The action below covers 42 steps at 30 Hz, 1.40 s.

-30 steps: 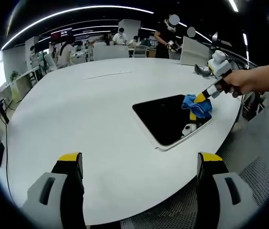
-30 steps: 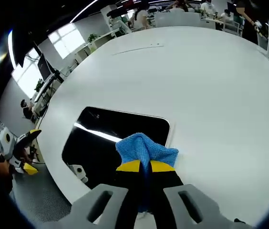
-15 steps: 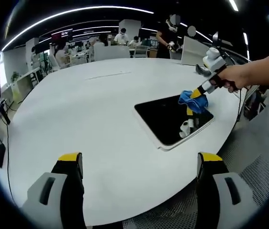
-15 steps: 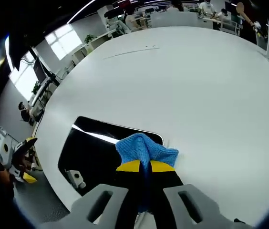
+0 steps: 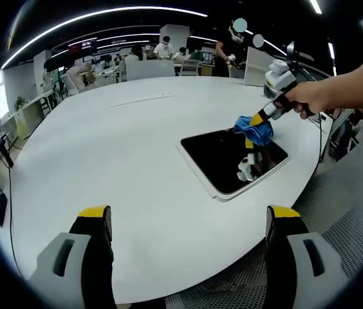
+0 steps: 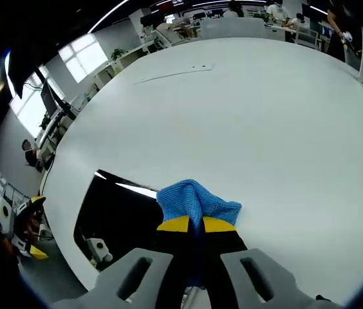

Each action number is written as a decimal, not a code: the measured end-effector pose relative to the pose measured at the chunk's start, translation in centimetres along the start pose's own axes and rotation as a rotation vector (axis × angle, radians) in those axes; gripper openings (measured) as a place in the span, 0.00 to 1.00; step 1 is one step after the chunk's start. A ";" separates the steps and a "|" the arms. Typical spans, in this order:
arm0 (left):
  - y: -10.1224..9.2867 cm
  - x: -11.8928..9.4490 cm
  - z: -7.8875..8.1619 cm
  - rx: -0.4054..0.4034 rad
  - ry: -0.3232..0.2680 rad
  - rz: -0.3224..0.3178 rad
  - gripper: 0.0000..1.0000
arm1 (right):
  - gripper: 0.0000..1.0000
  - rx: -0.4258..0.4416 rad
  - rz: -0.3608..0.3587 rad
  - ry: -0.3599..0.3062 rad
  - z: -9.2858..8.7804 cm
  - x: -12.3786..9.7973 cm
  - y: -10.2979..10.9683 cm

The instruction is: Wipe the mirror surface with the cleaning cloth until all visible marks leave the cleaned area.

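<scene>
Your right gripper [image 6: 196,224] clamps the crumpled blue cleaning cloth [image 6: 195,201] at the dark rectangular mirror's [image 6: 120,215] edge; left gripper [image 5: 188,219] gapes over bare white table [image 5: 104,148].

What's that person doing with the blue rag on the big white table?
A person is cleaning a mirror that lies flat on a white table. The right gripper is shut on a blue cloth and presses it near one edge of the mirror. A hand holds that gripper. The left gripper is open and hangs over the near edge of the table, holding nothing. Other people are at desks in the background.
</scene>
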<state>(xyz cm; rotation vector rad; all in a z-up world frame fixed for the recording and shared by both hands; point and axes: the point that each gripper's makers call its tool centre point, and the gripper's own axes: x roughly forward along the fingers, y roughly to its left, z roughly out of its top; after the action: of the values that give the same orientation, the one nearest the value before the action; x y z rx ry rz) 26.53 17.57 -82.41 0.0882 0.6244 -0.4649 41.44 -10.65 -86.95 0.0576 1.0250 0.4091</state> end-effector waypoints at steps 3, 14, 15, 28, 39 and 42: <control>0.0 0.0 -0.1 0.005 0.006 0.001 0.99 | 0.00 0.029 0.000 -0.007 -0.1 -0.4 0.2; 0.0 0.1 0.1 -0.001 -0.002 0.003 0.99 | 0.00 0.124 0.030 -0.151 1.1 -6.3 -0.7; 0.0 0.1 0.1 0.000 -0.005 0.003 0.99 | 0.00 0.122 0.021 -0.150 0.8 -6.8 -1.1; -0.3 -0.2 0.4 -0.003 -0.010 0.002 0.99 | 0.01 0.220 -0.111 -0.079 -5.6 -7.4 -8.1; -0.3 -0.3 0.5 -0.003 -0.014 0.012 0.99 | 0.01 0.202 -0.125 -0.065 -7.6 -6.5 -7.9; -0.2 -0.3 0.6 -0.001 -0.020 0.015 0.99 | 0.01 0.225 -0.122 -0.083 -7.6 -6.5 -7.9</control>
<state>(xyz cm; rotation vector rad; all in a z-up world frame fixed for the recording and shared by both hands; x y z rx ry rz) 26.55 17.38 -81.67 0.0871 0.6041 -0.4505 34.49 -21.37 -87.46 0.2108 0.9840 0.1778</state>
